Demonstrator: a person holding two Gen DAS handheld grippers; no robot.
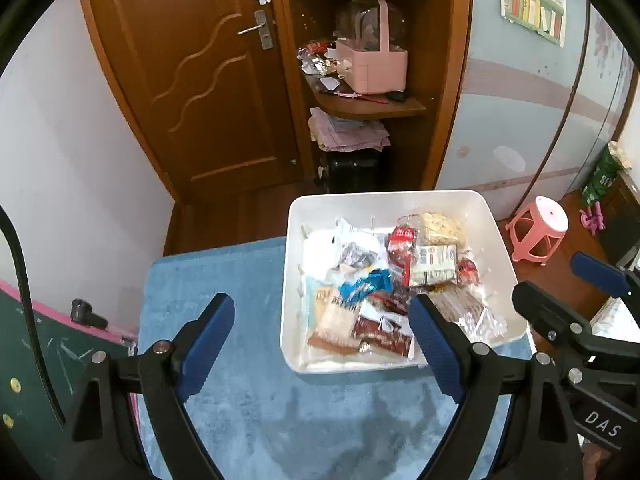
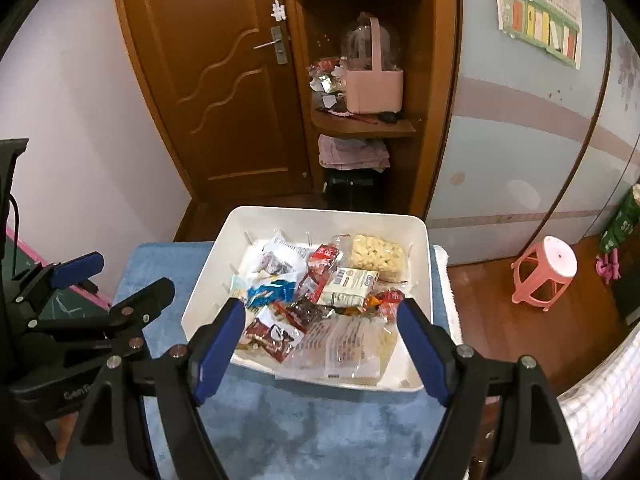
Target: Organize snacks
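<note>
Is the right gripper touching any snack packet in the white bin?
Apart. In the right wrist view, the right gripper hangs open above the white bin, its blue pads clear of the snack packets.

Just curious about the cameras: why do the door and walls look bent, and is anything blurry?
Both wrist views are fisheye, so the door bows near the edges, with dark corners; the left view's snack packets are slightly smeared, the right view's white bin sharper; lighting is soft and even.
</note>
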